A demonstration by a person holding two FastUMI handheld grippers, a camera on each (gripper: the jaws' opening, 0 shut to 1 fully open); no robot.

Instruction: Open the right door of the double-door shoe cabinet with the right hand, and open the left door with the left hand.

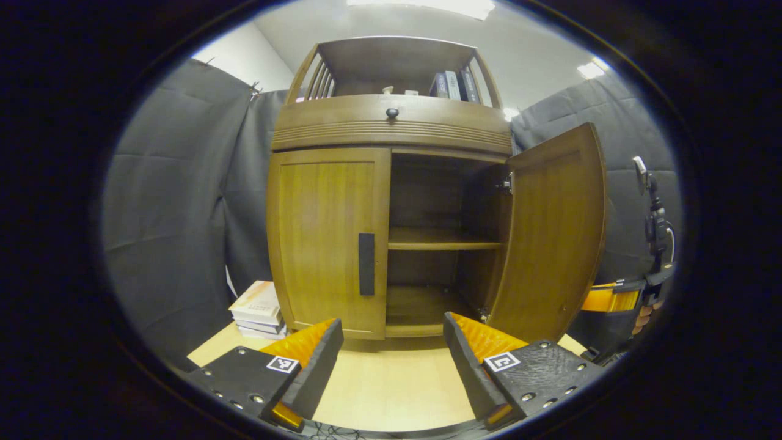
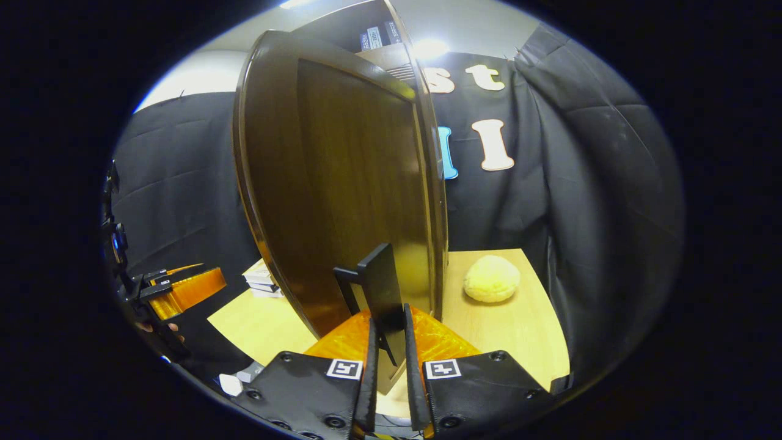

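Behind the cabinet hangs dark cloth. With my right gripper point(image 2: 388, 348) clamped on its handle point(image 2: 382, 293), the right door point(image 1: 553, 232) stands open; the left door point(image 1: 327, 238) is closed, my left gripper point(image 1: 391, 348) wide, empty.

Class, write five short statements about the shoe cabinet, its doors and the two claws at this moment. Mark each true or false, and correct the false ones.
1. The right door of the shoe cabinet is swung open. True.
2. The left door is open too. False: it is closed, its handle untouched.
3. The right claw is closed on the right door's handle. True.
4. The left claw grips the left door's handle. False: it is open and hangs in front of the cabinet, short of the door.
5. A stack of books lies inside the cabinet on the middle shelf. False: it lies on the table beside the cabinet.
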